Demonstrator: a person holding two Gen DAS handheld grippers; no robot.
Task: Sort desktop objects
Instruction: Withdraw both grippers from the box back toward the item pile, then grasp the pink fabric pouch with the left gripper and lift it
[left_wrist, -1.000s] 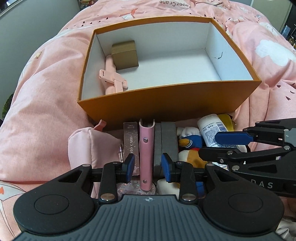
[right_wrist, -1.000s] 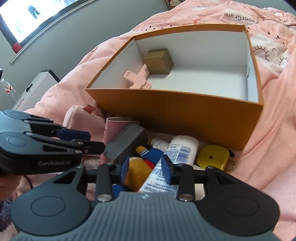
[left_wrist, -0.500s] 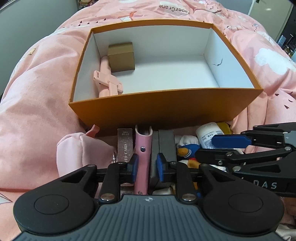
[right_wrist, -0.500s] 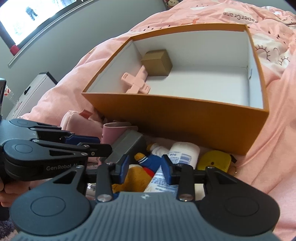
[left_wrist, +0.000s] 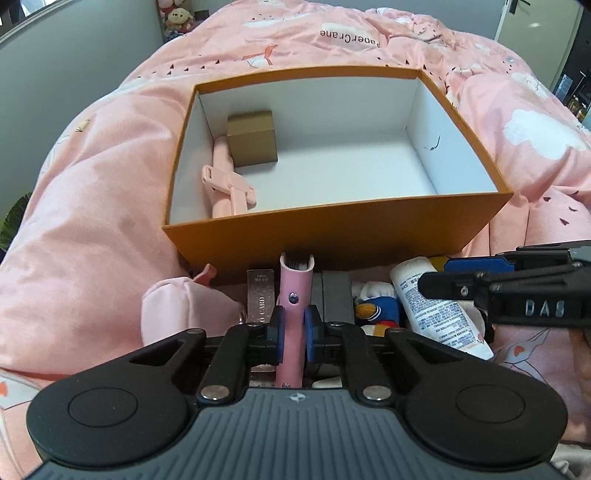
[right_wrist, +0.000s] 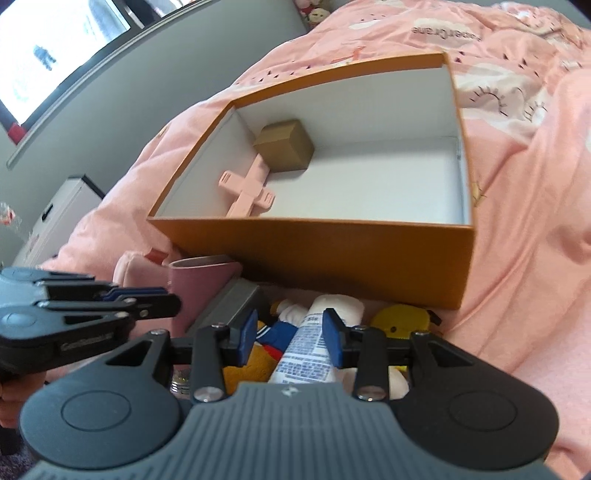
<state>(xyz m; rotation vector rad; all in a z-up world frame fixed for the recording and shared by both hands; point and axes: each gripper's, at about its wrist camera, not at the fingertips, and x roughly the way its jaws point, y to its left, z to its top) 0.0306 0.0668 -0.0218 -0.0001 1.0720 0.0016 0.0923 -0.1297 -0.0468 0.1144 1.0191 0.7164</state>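
An orange box (left_wrist: 332, 236) (right_wrist: 332, 251) lies open on the pink bedding, holding a gold cube (left_wrist: 252, 138) (right_wrist: 284, 146) and a pink phone holder (left_wrist: 229, 184) (right_wrist: 247, 188). In front of it stand a pink notebook (left_wrist: 293, 291) (right_wrist: 199, 280), a grey block (left_wrist: 336, 299) (right_wrist: 229, 306), a photo-card pack (left_wrist: 260, 299), a duck plush (left_wrist: 376, 306) (right_wrist: 277, 332), a white tube (left_wrist: 432, 302) (right_wrist: 306, 350) and a yellow item (right_wrist: 399, 321). My left gripper (left_wrist: 293, 332) (right_wrist: 147, 299) is shut on the pink notebook's spine. My right gripper (right_wrist: 290, 338) (left_wrist: 436, 277) is open above the tube and plush.
A pink pouch (left_wrist: 184, 314) (right_wrist: 136, 269) lies left of the notebook. Pink bedding (left_wrist: 92, 221) surrounds the box. A grey wall and a white cabinet (right_wrist: 55, 218) stand at the left; a hand (right_wrist: 14, 402) holds the left gripper.
The left gripper's jaws have closed from wide apart onto the pink notebook. The right gripper has shifted and rolled slightly, still open over the tube.
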